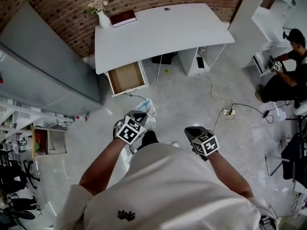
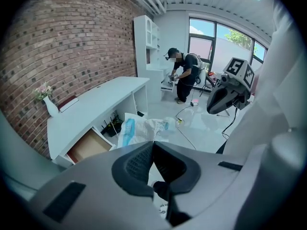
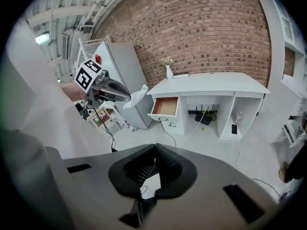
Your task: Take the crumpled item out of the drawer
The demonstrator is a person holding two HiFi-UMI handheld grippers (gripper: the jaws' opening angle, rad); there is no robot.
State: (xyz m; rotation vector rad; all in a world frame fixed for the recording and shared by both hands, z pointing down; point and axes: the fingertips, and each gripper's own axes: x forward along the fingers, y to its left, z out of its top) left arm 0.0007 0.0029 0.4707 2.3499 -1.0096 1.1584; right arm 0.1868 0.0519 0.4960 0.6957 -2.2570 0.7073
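Now one crumpled item in the left claw — one open drawer.

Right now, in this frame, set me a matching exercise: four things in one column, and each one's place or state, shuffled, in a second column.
1. crumpled item
2. drawer
3. vase
4. right gripper

A. standing on a corner of the desk
B. shut, nothing between its jaws
C. pulled open below the desktop
D. held clear of the floor by the left gripper

Pairs: 1-D, 2-C, 3-A, 4-B.
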